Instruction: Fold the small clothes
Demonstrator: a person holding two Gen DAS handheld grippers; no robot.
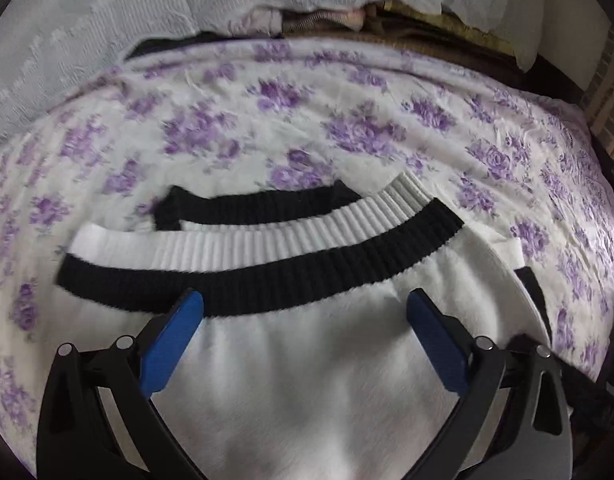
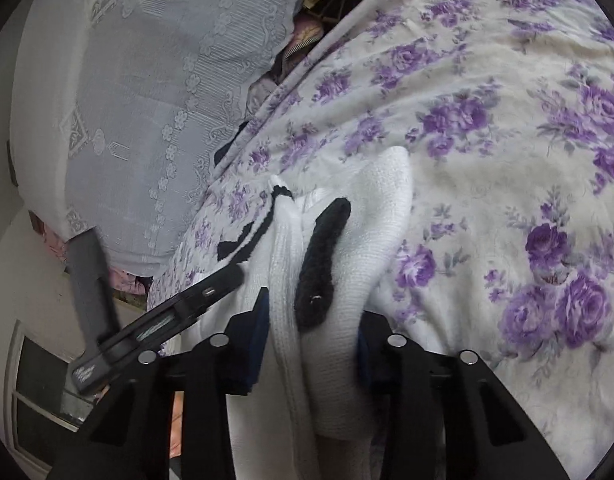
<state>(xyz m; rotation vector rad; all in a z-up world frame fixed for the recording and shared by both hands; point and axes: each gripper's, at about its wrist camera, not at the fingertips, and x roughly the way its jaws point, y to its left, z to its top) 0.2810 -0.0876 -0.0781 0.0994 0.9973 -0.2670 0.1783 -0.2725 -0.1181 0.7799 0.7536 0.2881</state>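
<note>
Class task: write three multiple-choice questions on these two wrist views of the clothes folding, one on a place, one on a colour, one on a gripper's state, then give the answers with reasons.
1. Where does the white sweater lie?
A. on the floral bedspread
B. on a wooden floor
C. in a basket

2. What colour are the bedspread's flowers?
A. red
B. purple
C. yellow

3. How is the left gripper?
A. shut on a sock
B. shut on nothing
C. open above the sweater

Answers: 1 A, bedspread shows all round the sweater. 2 B, purple roses. 3 C, its blue pads stand wide apart, nothing pinched.
</note>
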